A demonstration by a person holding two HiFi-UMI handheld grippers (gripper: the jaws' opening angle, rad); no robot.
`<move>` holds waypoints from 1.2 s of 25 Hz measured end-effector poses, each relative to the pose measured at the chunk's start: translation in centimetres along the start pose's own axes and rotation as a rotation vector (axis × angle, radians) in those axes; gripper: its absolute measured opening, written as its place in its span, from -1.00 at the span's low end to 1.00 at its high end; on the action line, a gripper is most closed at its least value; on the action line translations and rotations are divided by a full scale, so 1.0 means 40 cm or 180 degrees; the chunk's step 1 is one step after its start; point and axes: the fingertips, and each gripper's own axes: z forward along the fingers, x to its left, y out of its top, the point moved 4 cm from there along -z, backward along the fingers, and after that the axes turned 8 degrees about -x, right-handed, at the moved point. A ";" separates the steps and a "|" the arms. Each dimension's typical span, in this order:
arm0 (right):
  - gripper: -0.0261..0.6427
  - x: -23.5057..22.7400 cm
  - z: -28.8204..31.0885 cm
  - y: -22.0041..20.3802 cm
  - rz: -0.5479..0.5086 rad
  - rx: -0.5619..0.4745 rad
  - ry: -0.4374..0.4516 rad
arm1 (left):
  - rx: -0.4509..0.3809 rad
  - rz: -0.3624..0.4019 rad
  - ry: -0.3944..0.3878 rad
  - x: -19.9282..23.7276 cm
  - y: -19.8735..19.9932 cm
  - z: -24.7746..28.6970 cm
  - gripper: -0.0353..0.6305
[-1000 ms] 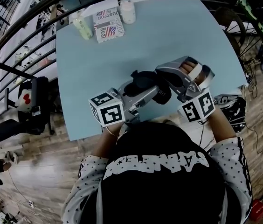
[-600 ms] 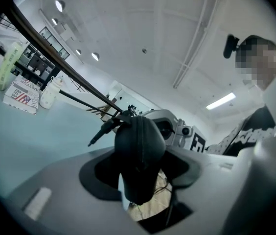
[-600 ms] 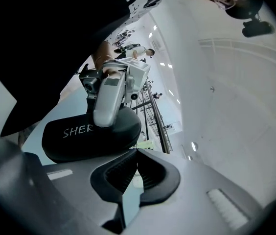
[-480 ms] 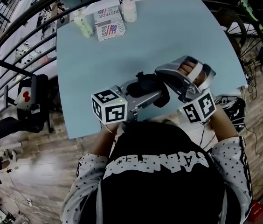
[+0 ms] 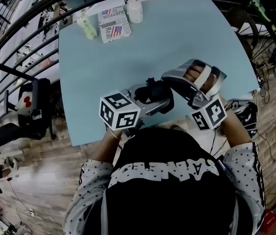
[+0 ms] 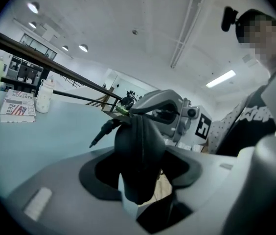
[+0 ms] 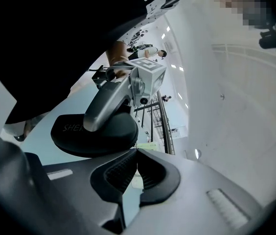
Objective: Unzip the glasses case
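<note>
Where the counter (image 5: 187, 38) ends nearest us, the left gripper (image 6: 140, 175) clamps the black glasses case (image 5: 153, 93) just above it. The right gripper (image 7: 137, 153), jaws closed together, sits at the case's end. We see no zip opened, so we judge the unzipping is all left to do.

This looks like a lab or a workshop in a large hall. A light blue tabletop (image 5: 177, 43) stands on a wooden floor (image 5: 45, 180), beside a black metal railing (image 5: 25, 23). Cables (image 5: 269, 148) lie on the floor at the right, and a black chair (image 5: 36, 112) stands at the left. The high white ceiling (image 6: 143, 23) carries strip lights (image 6: 221, 78) and round lamps (image 6: 33, 7).
</note>
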 end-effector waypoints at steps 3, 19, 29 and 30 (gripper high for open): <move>-0.90 0.006 0.000 0.004 -0.0103 0.0008 0.0047 | 0.0101 0.0088 0.0028 0.000 -0.010 0.005 -0.89; -0.90 0.025 0.029 0.037 -0.0585 -0.0053 0.0361 | 0.0605 0.0527 0.0226 0.023 -0.048 0.002 -0.89; -0.89 0.036 0.047 0.047 -0.0738 -0.0077 0.0453 | 0.0704 0.0571 0.0278 0.038 -0.066 0.002 -0.89; -0.89 0.040 0.047 0.043 -0.0736 -0.0065 0.0458 | 0.0698 0.0575 0.0279 0.039 -0.066 0.003 -0.89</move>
